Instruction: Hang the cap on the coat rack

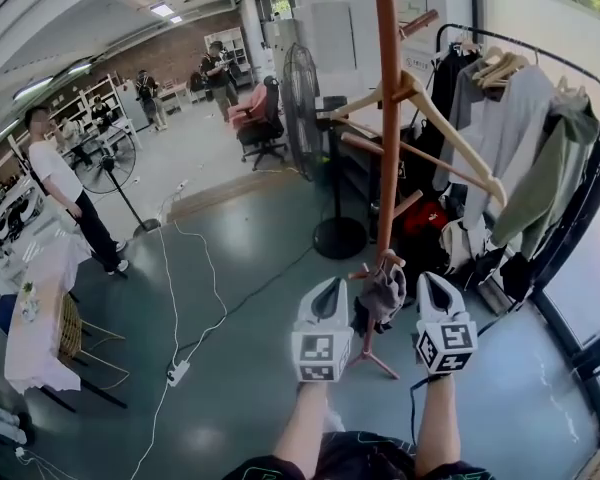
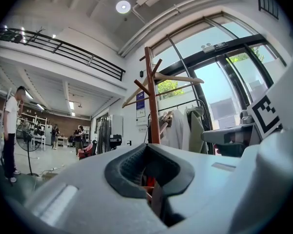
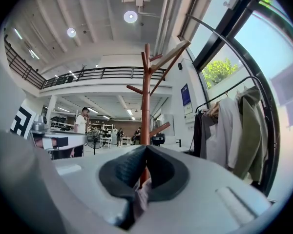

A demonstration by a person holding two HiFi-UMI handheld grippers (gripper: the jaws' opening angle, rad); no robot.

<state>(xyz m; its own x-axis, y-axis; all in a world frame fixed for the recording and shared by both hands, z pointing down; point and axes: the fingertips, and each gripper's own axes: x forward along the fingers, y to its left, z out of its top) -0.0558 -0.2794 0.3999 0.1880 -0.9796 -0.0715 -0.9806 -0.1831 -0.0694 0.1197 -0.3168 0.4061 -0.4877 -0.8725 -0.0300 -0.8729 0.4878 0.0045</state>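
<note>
A grey cap (image 1: pixel 384 293) hangs low on the brown coat rack (image 1: pixel 387 118), at a short peg (image 1: pixel 392 261) near its foot. In the head view it sits between my two grippers. My left gripper (image 1: pixel 332 286) is just left of the cap and my right gripper (image 1: pixel 427 280) just right of it. Both point at the pole with jaws closed. In the right gripper view the pole (image 3: pixel 146 96) rises straight ahead, and pale cap fabric (image 3: pixel 139 194) shows low in the slot of that gripper (image 3: pixel 145 147). The left gripper (image 2: pixel 147 146) frames the pole (image 2: pixel 152 96).
A wooden hanger (image 1: pixel 450 138) hangs on an upper peg. A clothes rail with garments (image 1: pixel 520 138) stands to the right beside the window. A standing fan (image 1: pixel 332 168) is behind the rack. A power strip and cable (image 1: pixel 177 372) lie on the floor at left, near a table (image 1: pixel 35 318). People stand further back.
</note>
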